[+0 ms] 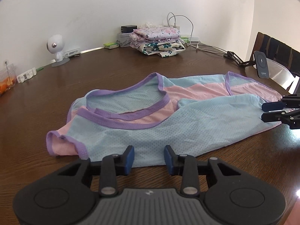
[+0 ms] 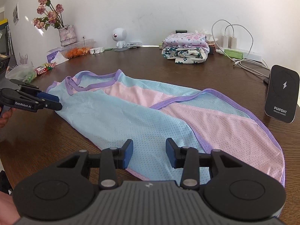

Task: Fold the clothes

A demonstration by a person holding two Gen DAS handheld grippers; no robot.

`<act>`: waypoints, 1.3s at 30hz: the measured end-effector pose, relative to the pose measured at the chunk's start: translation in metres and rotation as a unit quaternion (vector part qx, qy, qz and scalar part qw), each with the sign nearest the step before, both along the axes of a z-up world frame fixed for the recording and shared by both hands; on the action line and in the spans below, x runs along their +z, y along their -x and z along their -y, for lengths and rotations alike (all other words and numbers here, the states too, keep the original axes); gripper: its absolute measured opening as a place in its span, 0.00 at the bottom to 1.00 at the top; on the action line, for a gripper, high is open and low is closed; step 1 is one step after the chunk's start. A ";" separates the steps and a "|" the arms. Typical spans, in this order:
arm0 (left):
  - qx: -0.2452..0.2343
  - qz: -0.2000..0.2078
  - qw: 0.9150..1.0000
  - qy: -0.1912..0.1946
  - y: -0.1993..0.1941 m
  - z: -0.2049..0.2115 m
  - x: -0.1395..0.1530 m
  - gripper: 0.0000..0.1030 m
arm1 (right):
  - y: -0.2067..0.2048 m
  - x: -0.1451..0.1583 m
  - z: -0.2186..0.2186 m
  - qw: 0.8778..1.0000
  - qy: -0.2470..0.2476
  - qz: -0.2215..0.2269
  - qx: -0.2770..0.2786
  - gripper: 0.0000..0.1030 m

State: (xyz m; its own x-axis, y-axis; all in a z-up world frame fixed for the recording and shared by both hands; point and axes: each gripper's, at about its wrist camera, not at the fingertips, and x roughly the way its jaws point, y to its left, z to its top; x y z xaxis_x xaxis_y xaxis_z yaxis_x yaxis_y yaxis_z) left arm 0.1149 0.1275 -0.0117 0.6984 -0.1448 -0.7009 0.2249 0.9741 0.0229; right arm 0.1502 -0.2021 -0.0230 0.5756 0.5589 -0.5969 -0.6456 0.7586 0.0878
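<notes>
The vest (image 1: 168,116) lies partly doubled on the table (image 1: 131,63), long axis running from left gripper (image 1: 149,157) to right gripper (image 2: 149,152). Both are wide open at its near edge, one toward each end, perhaps just touching the cloth. Folded clothes (image 1: 157,41) sit beyond.

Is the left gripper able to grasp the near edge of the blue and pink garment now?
Probably yes: the left gripper is open, directly at the garment edge, with nothing between on the table.
</notes>
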 end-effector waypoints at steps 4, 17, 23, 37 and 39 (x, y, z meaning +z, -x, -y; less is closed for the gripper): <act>0.011 -0.006 1.000 -0.004 0.013 0.002 0.002 0.32 | 0.006 0.001 0.001 1.000 0.018 0.002 0.022 0.46; 0.029 0.030 0.999 0.027 0.040 0.002 0.023 0.57 | 0.016 0.026 0.020 0.997 -0.058 -0.004 0.047 0.78; 0.016 0.087 0.993 0.084 0.026 -0.006 0.064 0.95 | -0.024 0.057 0.029 0.997 -0.051 -0.011 0.055 1.00; -0.121 -0.064 0.986 -0.100 -0.155 0.056 0.066 0.84 | -0.152 0.093 -0.016 0.984 0.130 -0.041 0.113 0.97; -0.141 -0.087 0.980 -0.113 -0.173 0.060 0.056 0.79 | -0.169 0.081 -0.033 0.974 0.164 -0.065 0.145 0.85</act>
State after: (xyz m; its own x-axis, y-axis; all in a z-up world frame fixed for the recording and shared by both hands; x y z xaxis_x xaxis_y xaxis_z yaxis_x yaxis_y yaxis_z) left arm 0.2881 0.0675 0.0446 0.5196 -0.1415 -0.8426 0.5033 0.8476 0.1680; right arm 0.3195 -0.1695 0.0583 0.3291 0.4541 -0.8279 -0.8367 0.5467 -0.0327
